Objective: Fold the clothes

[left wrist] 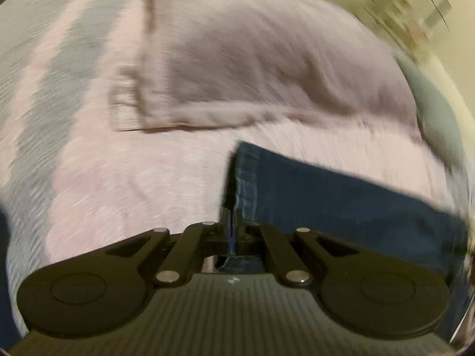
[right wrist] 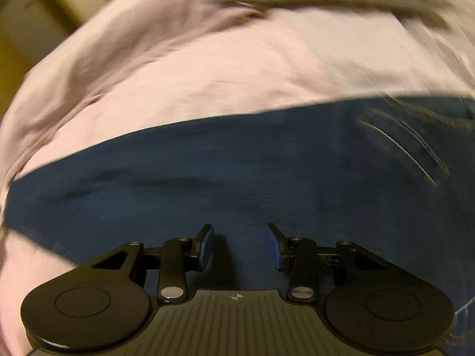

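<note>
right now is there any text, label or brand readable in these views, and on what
None readable.
Left hand-held gripper, shut on the jeans: small pale mark on its body, a symbol, not letters.
Right hand-held gripper, open: small crosshair mark only.
Jeans and pink bedding: no label visible; both views are blurred.

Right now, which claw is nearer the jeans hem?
Left. The left claw is shut on the jeans at the hem; the right claw hovers open over mid-leg denim, no hem in its view.

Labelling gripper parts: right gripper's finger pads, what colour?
Blue pads on black fingers, clearest in the right wrist view.
</note>
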